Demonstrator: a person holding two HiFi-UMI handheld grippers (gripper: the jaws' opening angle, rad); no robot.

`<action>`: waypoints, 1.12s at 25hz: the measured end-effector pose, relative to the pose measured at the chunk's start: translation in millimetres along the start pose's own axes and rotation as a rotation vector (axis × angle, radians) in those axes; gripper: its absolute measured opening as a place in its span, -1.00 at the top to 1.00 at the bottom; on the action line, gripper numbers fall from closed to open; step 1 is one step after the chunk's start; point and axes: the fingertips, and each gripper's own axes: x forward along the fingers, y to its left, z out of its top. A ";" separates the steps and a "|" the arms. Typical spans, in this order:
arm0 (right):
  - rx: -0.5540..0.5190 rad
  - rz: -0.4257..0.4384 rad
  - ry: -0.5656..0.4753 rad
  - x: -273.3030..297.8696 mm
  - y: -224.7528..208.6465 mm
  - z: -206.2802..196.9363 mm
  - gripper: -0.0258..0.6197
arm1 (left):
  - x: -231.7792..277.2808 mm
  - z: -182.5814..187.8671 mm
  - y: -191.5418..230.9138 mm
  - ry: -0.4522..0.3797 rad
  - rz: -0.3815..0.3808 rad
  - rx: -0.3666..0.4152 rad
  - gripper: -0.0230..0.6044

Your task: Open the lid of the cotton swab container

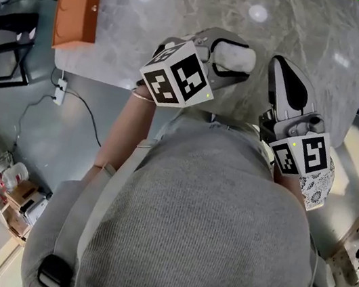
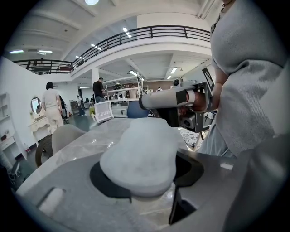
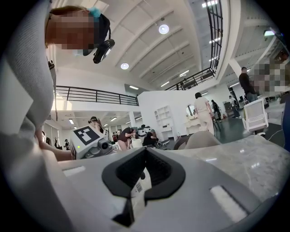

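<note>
Left gripper [image 1: 243, 61] clasps container [image 2: 140, 156]; only head view shows orange box [image 1: 77, 11].

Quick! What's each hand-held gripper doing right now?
Left hand-held gripper: closed on the cotton swab container.
Right hand-held gripper: closed, jaws together.

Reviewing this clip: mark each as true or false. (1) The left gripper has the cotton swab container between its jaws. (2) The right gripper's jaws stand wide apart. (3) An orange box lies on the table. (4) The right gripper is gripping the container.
1. True. The left gripper is closed on the frosted white cotton swab container.
2. False. The right gripper has its jaws together.
3. True. The orange box lies near the edge of the marble table, at the left of the head view.
4. False. The right gripper is beside the container with a gap between them, and holds nothing.
</note>
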 end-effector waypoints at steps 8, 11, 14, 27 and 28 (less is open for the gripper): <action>0.001 0.001 -0.004 1.7 2.1 1.1 0.92 | -12.1 10.4 0.3 -0.007 0.000 0.002 0.17; 0.000 0.001 -0.007 1.4 2.3 0.8 0.92 | -16.1 12.4 -0.7 0.011 0.000 0.004 0.17; -0.001 0.002 -0.009 2.0 2.6 0.7 0.92 | -19.6 14.7 -1.2 0.015 0.002 0.007 0.17; -0.008 0.018 -0.013 8.1 8.1 3.7 0.92 | -41.8 35.4 -8.2 0.007 0.007 0.010 0.17; -0.007 0.020 -0.014 9.1 8.3 4.2 0.92 | -43.7 35.7 -8.3 0.007 0.010 0.008 0.17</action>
